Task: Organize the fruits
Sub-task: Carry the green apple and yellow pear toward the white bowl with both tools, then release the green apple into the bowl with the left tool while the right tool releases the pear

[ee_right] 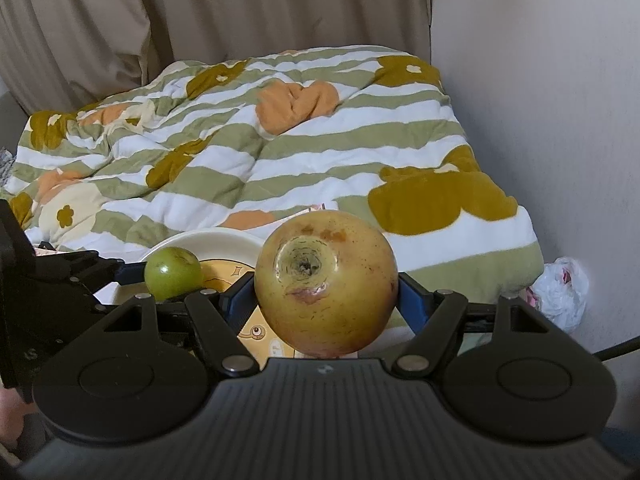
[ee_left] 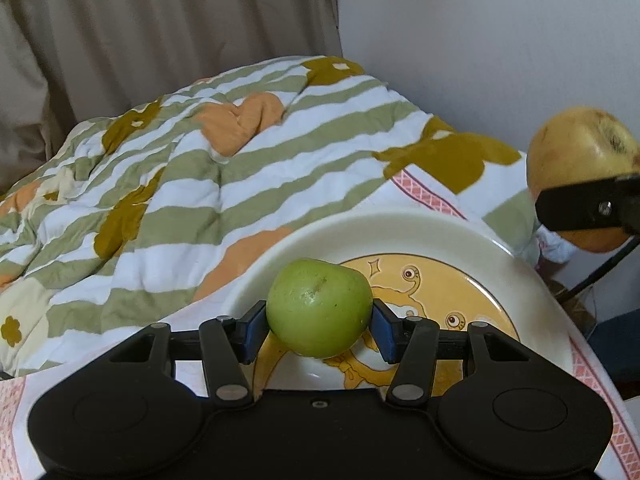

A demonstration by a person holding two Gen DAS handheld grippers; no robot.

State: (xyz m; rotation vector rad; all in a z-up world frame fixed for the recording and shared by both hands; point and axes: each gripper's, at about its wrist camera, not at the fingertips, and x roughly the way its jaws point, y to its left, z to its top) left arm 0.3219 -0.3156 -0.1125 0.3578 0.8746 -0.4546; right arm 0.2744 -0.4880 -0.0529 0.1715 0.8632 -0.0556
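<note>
Green fruit (ee_left: pixel 319 307) pinched at its widest between the blue-padded fingers (ee_left: pixel 252 330) of the left gripper (ee_left: pixel 319 320), held directly over the near half of the plate (ee_left: pixel 420 226), above the yellow cartoon print; whether touching the plate or just clear of it cannot be told. Roundish, no real long axis, stem end turned up and toward the camera. Straight down, then, for a release onto the plate.

Yellow apple (ee_right: pixel 326 282) clamped between the fingers (ee_right: pixel 412 294) of the right gripper (ee_right: pixel 326 300), blossom end facing the camera, a bruised patch below it. Seen from the left wrist, apple and right gripper well off to the right, beyond the plate's rim and higher. From the right wrist, plate down and to the left, partly hidden behind the fruit. Left gripper clearly the nearer to the plate; probably first to set down, with the right needing to travel left and lower.

Plate on a white cloth with a pink patterned border (ee_left: pixel 430 194), possibly a covered desk. Behind it a rumpled striped quilt (ee_left: pixel 240 152) on a bed, beige curtain (ee_right: pixel 200 8), plain wall to the right, a white plastic bag (ee_right: pixel 560 292) on the floor by the corner.
</note>
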